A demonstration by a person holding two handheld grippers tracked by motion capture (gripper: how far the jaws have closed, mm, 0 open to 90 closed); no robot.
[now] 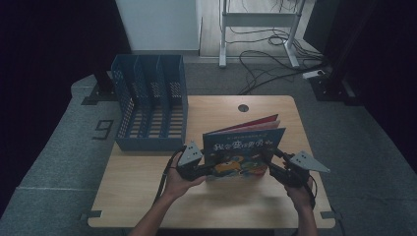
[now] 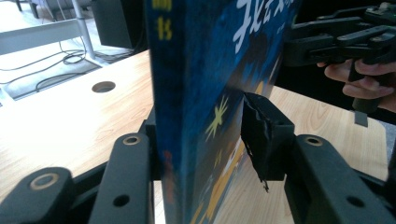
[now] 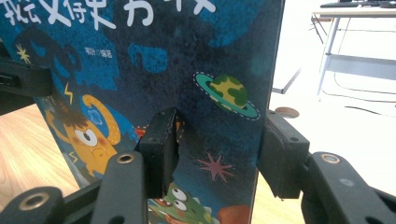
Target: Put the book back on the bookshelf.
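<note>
A blue picture book (image 1: 243, 147) with a yellow cartoon figure stands upright on the wooden table (image 1: 147, 196), and a red book (image 1: 255, 121) and a pale one lean behind it. My left gripper (image 1: 211, 169) holds its left end: in the left gripper view (image 2: 205, 116) the jaws press the spine side and the cover of the book (image 2: 196, 70). My right gripper (image 1: 269, 160) sits at the right end. In the right gripper view (image 3: 219, 121) the book (image 3: 163, 60) stands between the jaws, with a thin gap at the left pad (image 3: 161, 149).
A blue slotted file rack (image 1: 150, 108) stands at the table's back left, close to the books. A round cable hole (image 1: 243, 107) lies at the back edge. Cables and a desk frame (image 1: 258, 19) are on the floor beyond.
</note>
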